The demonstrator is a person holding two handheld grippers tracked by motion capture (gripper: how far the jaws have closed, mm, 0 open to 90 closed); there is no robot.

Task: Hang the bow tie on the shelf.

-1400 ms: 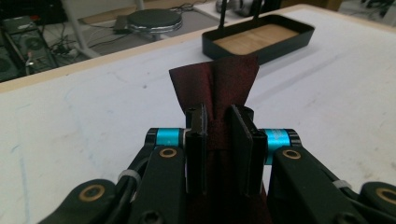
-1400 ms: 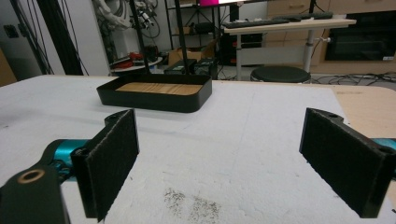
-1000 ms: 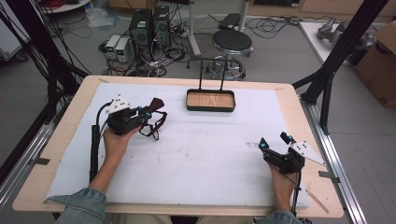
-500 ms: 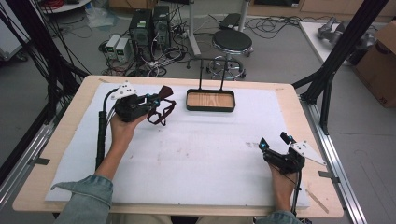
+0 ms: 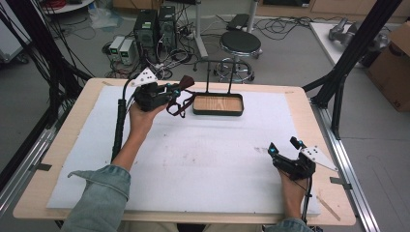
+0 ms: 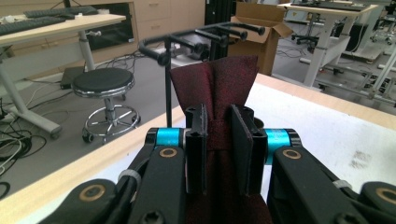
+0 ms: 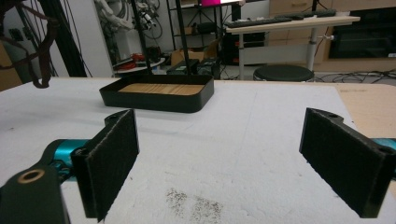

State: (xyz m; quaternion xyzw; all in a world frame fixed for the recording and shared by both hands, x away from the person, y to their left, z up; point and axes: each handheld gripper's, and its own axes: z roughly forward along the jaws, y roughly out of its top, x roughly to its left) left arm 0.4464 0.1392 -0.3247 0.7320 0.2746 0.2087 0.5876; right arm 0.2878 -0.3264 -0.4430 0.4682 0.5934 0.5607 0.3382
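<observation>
A person stands at the near edge of a light wooden table (image 5: 63, 145) covered by a white mat (image 5: 203, 159), with a gripper in each hand. The left gripper (image 5: 170, 92) is raised over the far left part of the mat, just left of a black tray (image 5: 217, 104) with a wooden floor that sits at the far middle of the table. Its jaws are clamped on a dark red necktie (image 5: 181, 99), whose loops hang down from the jaws beside the tray's left end, above the mat. In the left gripper view the necktie (image 6: 217, 86) is pinched between the two black pads (image 6: 198, 144), its wide folded end standing up above them, and a black rack (image 6: 196, 42) with several prongs rises just beyond it. In the high view the rack (image 5: 217, 72) is a thin black frame standing up from the tray's far side. The right gripper (image 5: 284, 147) rests low at the near right of the mat, well apart from the tray, with its jaws spread wide and nothing between them. The right gripper view looks across the mat between the two separated pads (image 7: 112, 156) to the tray (image 7: 159, 95), with a few dark specks (image 7: 194, 205) on the mat near the jaws. A round black stool (image 5: 240, 43) stands on the floor beyond the table.
</observation>
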